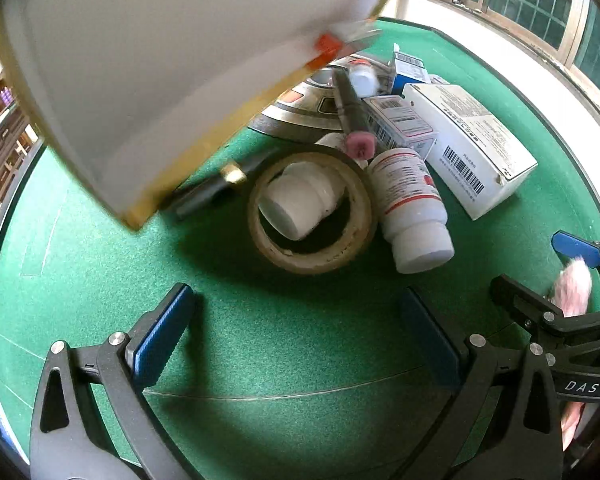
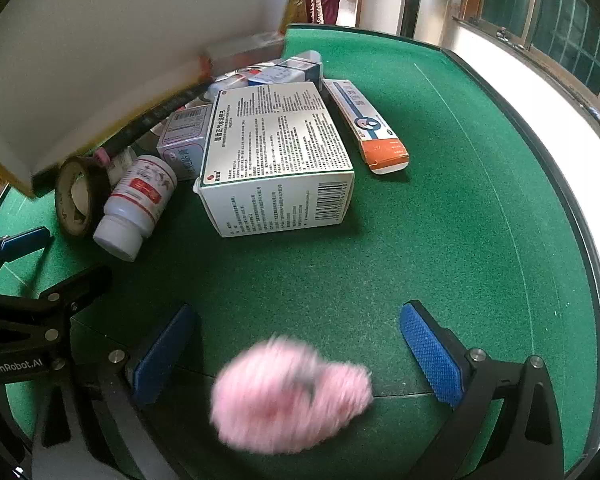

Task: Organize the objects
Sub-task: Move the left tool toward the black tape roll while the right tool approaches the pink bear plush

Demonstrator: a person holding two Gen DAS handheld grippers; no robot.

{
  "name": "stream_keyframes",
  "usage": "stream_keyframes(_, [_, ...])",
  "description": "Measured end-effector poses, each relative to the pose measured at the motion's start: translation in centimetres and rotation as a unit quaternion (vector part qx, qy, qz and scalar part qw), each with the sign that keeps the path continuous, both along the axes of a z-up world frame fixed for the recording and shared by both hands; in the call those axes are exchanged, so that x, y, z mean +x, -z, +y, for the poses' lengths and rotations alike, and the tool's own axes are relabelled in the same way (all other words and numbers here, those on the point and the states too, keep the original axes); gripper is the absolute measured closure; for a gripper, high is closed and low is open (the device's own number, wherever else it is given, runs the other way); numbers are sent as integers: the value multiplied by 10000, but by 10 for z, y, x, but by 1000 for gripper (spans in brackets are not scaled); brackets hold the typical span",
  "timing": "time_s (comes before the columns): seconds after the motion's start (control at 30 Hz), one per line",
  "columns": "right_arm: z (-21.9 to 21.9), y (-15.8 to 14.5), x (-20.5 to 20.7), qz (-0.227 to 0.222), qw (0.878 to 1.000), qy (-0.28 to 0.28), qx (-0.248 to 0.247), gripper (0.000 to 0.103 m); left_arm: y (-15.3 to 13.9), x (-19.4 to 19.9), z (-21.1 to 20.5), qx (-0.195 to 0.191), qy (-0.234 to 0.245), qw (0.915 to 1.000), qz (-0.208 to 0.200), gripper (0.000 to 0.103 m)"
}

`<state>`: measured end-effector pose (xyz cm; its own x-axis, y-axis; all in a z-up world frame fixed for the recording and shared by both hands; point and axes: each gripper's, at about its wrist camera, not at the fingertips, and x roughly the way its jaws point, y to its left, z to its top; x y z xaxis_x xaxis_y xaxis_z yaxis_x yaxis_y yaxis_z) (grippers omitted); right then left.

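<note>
Holding both my left gripper and right gripper spread apart, empty, I fear the blurred pink fluffy thing rolls off the green table

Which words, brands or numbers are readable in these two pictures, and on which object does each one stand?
"DAS": white letters on the black frame of the right gripper, seen in the left wrist view.
"GenRobot.AI": white letters on the black body of the left gripper, seen in the right wrist view.
Large white box: dense print and a barcode, too small to read.
White pill bottle, small boxes, orange-ended box: labels too blurred to read.
</note>
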<state>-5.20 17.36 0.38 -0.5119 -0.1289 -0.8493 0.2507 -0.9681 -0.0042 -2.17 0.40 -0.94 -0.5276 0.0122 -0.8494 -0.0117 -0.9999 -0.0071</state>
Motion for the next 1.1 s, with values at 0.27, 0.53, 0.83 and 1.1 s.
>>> stream_keyframes(0.27, [4, 0, 0, -3, 10000, -3, 3, 0, 0, 0, -1, 2, -1, 10000, -1, 0])
stream_keyframes(0.53, [4, -1, 0, -2, 10000, -6, 3, 0, -1, 0, -1, 1, -1, 10000, -1, 0])
stream_keyframes(0.83, [3, 1, -3, -5, 10000, -9, 0, 0, 0, -1, -1, 0, -2, 10000, 2, 0])
stream_keyframes(1.1, [1, 3, -7, -9, 10000, -11, 1, 0, 0, 0, -1, 1, -1, 10000, 2, 0])
